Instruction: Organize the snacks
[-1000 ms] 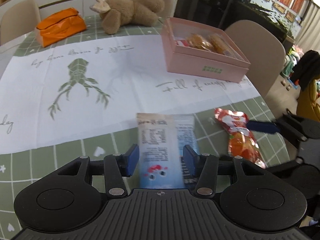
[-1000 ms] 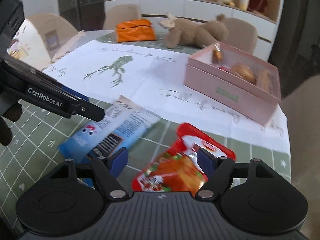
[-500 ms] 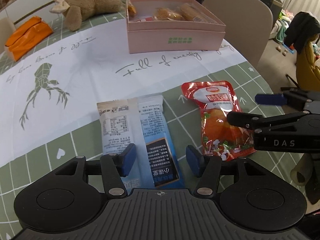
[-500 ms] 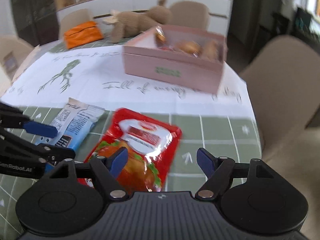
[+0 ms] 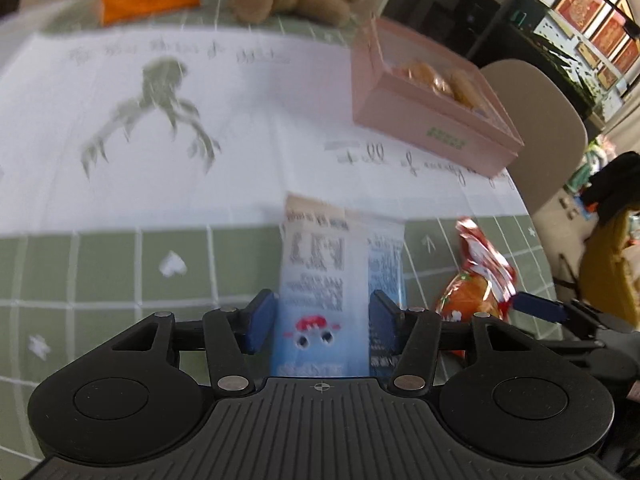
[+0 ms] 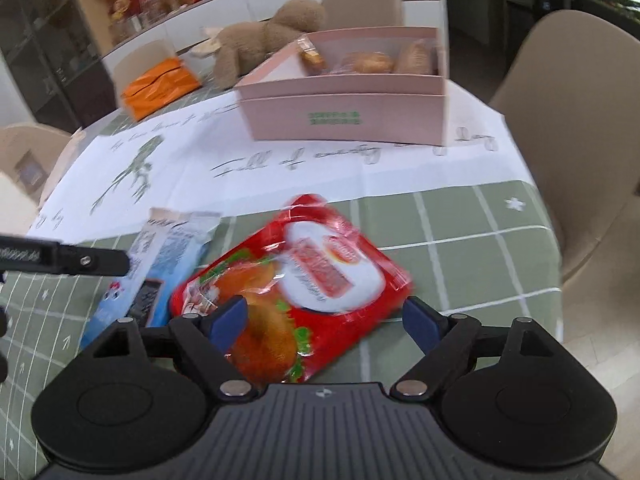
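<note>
Fingers of both grippers stand open, each pair straddling one snack packet on the table.

Left gripper (image 5: pixel 318 316) has its fingers either side of the blue-and-white snack packet (image 5: pixel 320 280), having just narrowed a little, not visibly pressing; right gripper (image 6: pixel 324 318), just widened, brackets the red snack pouch (image 6: pixel 308 280) with clear gaps. Both packets lie flat on the green checked table (image 6: pixel 480 240), side by side, short of the pink box (image 6: pixel 344 116) (already holding wrapped pastries). This looks like the pick-up step: next, close on each packet, lift, and carry it to the box.
</note>
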`<state>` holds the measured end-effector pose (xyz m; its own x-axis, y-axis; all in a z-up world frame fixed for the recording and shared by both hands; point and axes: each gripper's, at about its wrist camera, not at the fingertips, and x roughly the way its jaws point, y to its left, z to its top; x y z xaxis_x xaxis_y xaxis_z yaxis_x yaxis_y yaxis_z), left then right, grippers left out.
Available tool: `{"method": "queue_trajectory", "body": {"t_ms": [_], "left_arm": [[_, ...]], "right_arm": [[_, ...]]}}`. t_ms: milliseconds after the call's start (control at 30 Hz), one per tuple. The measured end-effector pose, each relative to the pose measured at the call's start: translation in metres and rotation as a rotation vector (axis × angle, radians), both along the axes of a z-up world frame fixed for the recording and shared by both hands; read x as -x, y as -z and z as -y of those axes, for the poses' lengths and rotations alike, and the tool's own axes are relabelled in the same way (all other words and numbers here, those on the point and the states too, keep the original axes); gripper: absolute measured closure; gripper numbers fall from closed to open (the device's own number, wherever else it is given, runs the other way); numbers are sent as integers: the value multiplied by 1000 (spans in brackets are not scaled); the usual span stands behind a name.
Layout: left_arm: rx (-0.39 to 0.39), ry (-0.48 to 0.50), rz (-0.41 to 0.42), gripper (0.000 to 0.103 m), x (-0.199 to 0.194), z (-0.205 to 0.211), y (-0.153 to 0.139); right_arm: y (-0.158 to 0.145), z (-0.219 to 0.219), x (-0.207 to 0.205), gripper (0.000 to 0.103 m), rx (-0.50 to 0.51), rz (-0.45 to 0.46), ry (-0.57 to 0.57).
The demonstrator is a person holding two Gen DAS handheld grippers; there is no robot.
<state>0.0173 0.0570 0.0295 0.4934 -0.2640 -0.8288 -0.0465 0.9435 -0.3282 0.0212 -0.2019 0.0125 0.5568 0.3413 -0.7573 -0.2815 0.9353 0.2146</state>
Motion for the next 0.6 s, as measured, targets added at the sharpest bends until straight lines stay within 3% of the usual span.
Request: {"method": "queue_trajectory", "body": {"t_ms": [200,300,500,600], "left_arm": [[92,58,10,43,-10,15,3],[141,73,46,43,-6,18,-11],[342,164,113,46,-4,20,-38],[331,182,82,48,-8,30,-33]], "right_arm": [[3,-29,9,15,58,43,-99],[2,-29,11,14,44,42,-107],[0,-14,11,14,-5,25,-71],[0,-10,10,14,-11,21,-63]]}}
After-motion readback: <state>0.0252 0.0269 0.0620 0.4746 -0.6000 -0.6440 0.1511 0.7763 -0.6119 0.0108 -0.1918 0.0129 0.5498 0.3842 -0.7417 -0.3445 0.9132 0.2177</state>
